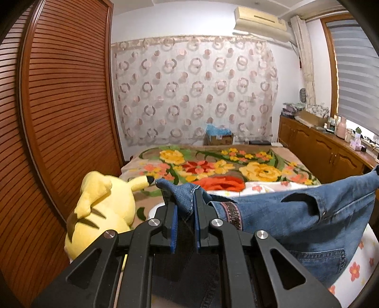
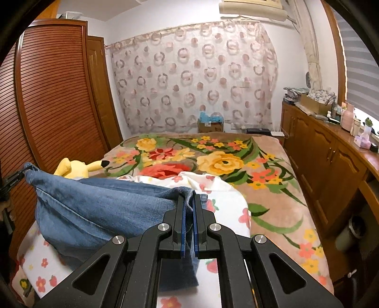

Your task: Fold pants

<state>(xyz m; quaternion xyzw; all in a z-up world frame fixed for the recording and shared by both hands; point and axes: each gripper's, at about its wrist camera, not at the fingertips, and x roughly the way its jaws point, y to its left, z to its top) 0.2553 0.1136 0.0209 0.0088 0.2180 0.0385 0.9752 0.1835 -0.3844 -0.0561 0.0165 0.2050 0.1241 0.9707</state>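
A bedroom is seen from two hand-held grippers, with a bed point(image 2: 272, 170) covered by a tan blanket printed with large yellow, red and orange flowers filling the middle of both views. A louvred wooden wardrobe point(image 1: 61, 99) is ranged along the left side, and a sheer curtain point(image 1: 194, 90) patterned with rings is hung across the far wall beneath an air conditioner point(image 1: 260, 21). A low wooden cabinet point(image 2: 315, 151), its top crowded with boxes and bottles, is set along the right side under a window blind. A white sheet point(image 2: 227, 201) printed with small red flowers is spread over the near part of the bed. A pair of blue denim pants point(image 2: 99, 206) is held up over that sheet, stretched between the two grippers and sagging in the middle, with a rear pocket shown in the left wrist view. The left gripper point(image 1: 183, 203) is clamped on one bunched edge of the denim, its blue pads pressed against the cloth. The right gripper point(image 2: 188, 203) is likewise closed tight on a folded edge of the denim. A yellow plush toy point(image 1: 101, 208) is propped on the bed beside the wardrobe, just left of the left gripper.
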